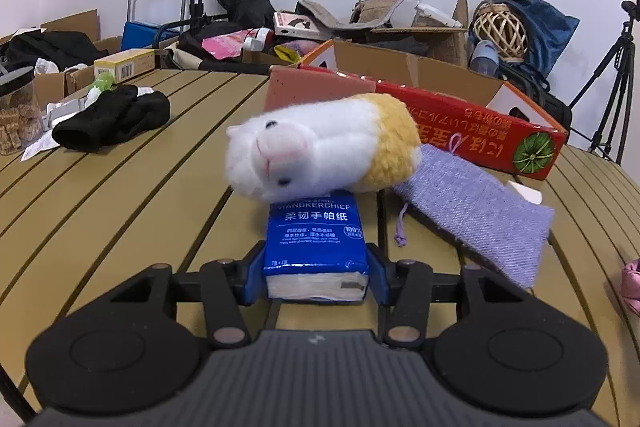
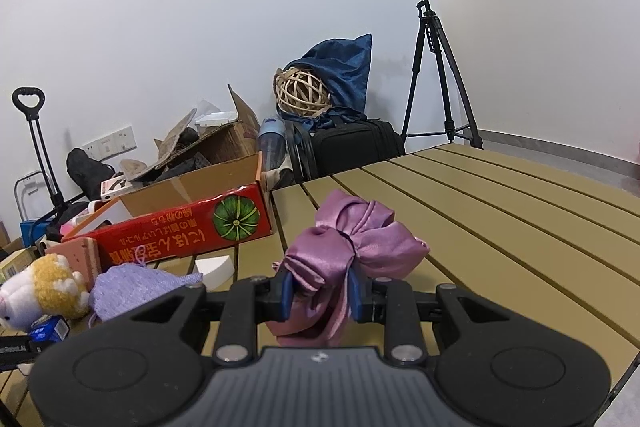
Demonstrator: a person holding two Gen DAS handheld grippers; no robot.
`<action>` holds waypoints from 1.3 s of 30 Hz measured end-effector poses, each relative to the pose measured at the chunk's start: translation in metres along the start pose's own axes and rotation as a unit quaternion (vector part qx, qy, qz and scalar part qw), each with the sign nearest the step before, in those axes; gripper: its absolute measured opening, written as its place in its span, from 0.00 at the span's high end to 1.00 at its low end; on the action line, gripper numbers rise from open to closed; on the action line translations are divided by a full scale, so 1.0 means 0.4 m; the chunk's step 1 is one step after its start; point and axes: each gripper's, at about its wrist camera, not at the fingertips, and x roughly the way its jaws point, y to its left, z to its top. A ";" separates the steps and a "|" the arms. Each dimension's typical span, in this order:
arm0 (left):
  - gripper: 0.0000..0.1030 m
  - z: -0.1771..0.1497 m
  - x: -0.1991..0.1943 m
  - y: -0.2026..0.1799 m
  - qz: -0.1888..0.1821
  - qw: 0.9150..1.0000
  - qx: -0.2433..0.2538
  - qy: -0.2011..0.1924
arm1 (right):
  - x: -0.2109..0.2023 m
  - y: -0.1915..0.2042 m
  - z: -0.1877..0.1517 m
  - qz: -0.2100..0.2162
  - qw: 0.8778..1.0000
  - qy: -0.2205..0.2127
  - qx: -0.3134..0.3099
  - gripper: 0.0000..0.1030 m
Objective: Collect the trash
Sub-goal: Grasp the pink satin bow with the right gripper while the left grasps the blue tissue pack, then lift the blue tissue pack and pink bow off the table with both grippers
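Observation:
My left gripper (image 1: 316,277) is shut on a blue tissue pack (image 1: 316,239) labelled handkerchief, low over the slatted table (image 1: 120,211). The pack's far end touches a white and yellow plush hamster (image 1: 324,147) lying on its side. My right gripper (image 2: 319,297) is shut on a pink satin cloth bundle (image 2: 352,243) at the table's right part. The plush (image 2: 40,287) and the blue pack (image 2: 48,331) show at the far left of the right wrist view.
A purple knit pouch (image 1: 476,207) lies right of the plush. A red cardboard box (image 1: 480,123) with open flaps stands behind it. A black cloth (image 1: 116,119) and a jar (image 1: 18,115) sit at the left. Clutter, bags and a tripod (image 2: 436,67) stand beyond the table.

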 end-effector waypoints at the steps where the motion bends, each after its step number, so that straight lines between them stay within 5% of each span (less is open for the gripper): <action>1: 0.50 0.001 -0.007 -0.001 -0.001 1.000 0.002 -0.003 | -0.001 0.000 0.001 0.001 1.000 0.000 0.001 0.75; 26: 0.50 -0.008 -0.193 0.009 -0.031 0.997 0.005 -0.064 | -0.066 -0.029 0.022 0.029 0.999 -0.013 0.001 0.75; 39: 0.50 -0.024 -0.268 0.066 -0.010 0.996 -0.001 -0.089 | -0.117 -0.042 0.026 0.046 0.999 -0.012 -0.008 0.75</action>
